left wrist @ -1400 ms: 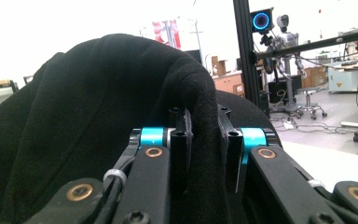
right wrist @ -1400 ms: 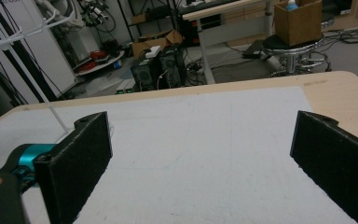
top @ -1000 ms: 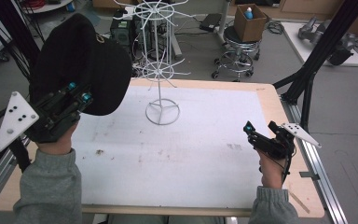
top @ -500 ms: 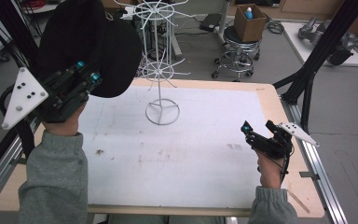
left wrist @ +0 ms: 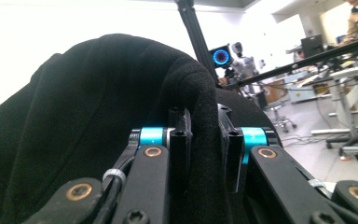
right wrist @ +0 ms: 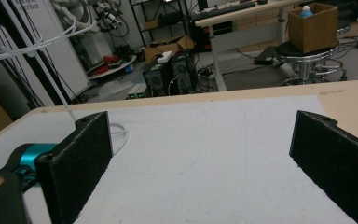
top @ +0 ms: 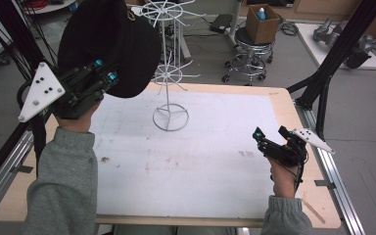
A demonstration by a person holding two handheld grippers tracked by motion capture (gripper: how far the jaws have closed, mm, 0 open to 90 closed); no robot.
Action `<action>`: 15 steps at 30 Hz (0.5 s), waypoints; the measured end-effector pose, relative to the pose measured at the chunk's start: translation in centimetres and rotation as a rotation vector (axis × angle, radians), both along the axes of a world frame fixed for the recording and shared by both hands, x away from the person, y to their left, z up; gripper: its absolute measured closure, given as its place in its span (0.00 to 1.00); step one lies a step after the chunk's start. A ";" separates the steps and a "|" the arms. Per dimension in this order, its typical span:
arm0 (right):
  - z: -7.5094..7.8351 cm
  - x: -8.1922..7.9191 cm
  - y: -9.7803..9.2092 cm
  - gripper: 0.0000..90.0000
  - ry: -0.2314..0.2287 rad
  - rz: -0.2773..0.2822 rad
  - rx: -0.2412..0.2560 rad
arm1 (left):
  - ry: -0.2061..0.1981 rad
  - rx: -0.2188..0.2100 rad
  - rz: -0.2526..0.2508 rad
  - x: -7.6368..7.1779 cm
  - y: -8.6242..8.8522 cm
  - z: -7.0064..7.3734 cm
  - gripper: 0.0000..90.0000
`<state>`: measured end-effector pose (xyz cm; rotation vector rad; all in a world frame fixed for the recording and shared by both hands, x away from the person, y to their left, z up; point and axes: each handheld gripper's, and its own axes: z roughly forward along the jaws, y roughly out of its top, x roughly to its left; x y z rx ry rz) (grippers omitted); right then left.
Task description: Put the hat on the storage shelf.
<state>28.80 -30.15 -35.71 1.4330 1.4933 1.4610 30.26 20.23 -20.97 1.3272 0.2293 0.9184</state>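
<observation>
I had the left gripper raised just to the near-left of the white wire stand, its jaws pinched tight on a fold of the black hat; in the left gripper view the felt bulged up between the two pads and spilled over them. The hat hung in the air against the stand's upper tiers, well above the table, with its top edge about level with the stand's crown. To do this step well, I judged I should lift the hat clear above the top ring before moving across, bring its hollow over a prong, and lower it slowly so the brim did not snag the thin spokes or tip the light stand on its ring base. From the high view the hat's broad face was turned toward the camera and its long axis ran roughly up and away from the gripper, leaning toward the stand. The right gripper waited to the near-right of the stand, low over the table, jaws spread wide and holding nothing.
</observation>
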 end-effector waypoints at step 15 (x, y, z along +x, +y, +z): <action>0.0 -0.1 0.1 0.05 0.001 0.002 0.001 | 0.006 0.037 -0.042 0.3 0.8 -2.0 0.87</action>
